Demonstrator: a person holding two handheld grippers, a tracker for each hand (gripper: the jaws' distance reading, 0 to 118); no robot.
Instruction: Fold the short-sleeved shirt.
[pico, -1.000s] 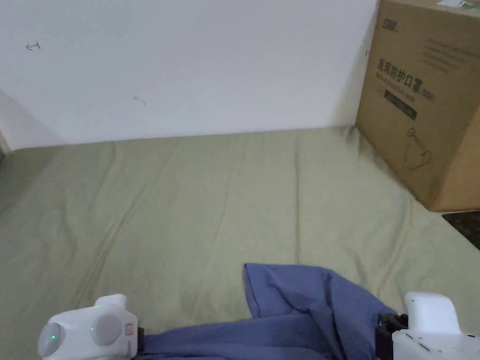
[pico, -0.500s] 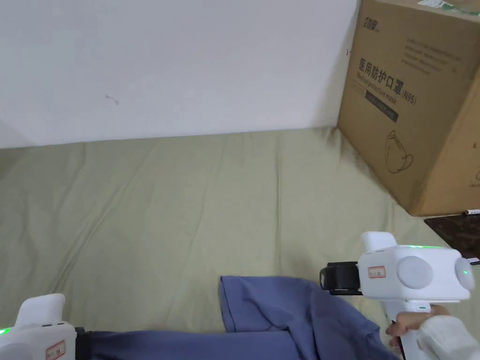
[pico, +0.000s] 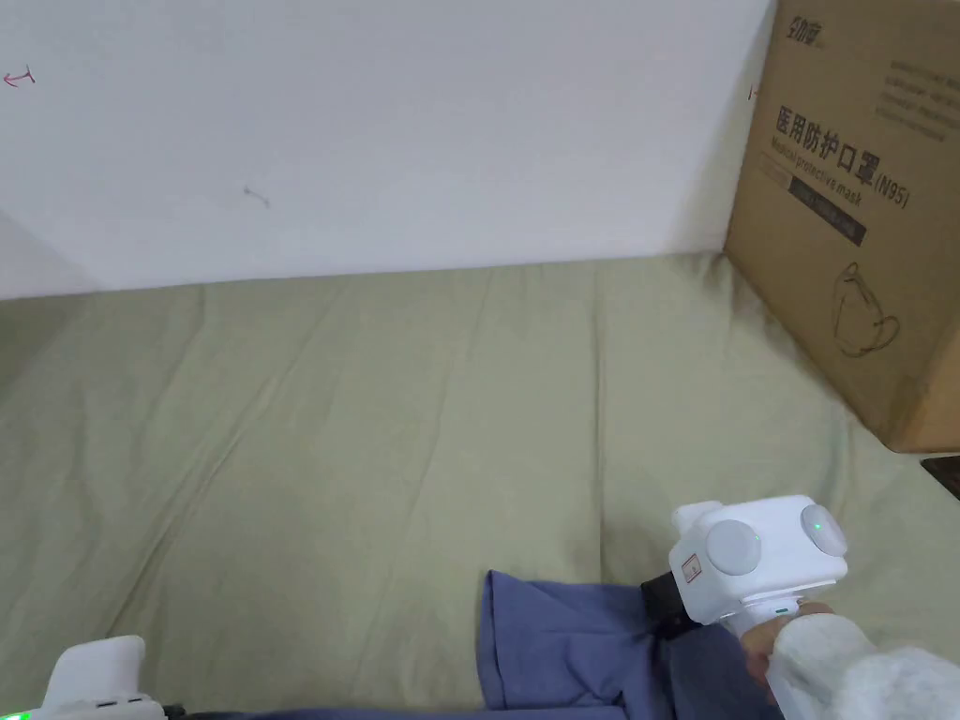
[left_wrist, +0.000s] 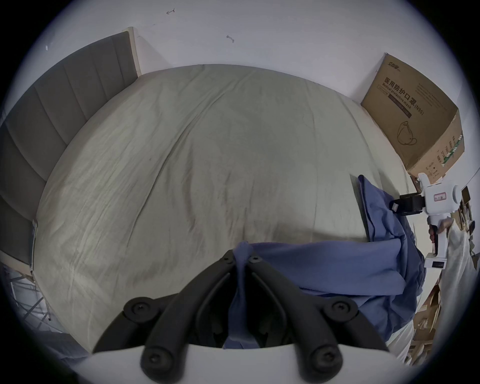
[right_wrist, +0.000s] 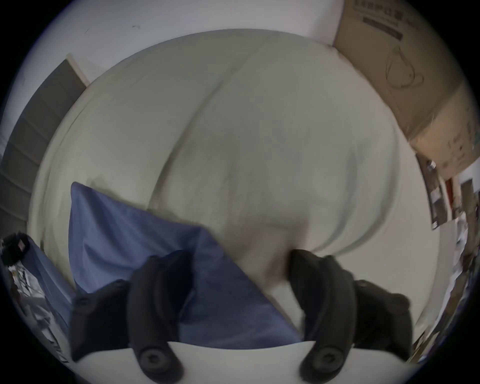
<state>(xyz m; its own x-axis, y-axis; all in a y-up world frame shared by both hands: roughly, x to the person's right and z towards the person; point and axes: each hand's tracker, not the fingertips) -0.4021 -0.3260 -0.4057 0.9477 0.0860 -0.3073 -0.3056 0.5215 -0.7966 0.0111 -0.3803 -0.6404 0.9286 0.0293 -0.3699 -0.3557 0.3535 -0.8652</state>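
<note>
Wrinkled green bedsheet, white wall, cardboard box at right.

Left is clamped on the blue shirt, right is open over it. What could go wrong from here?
1. The left gripper pinches only a small bunch of the shirt; a hard pull may slip it free.
2. The right gripper is open above a fold of cloth, so closing here might catch several layers or the bed sheet.
3. Much of the shirt seems to hang off the bed's near edge and could drag the rest down.
</note>
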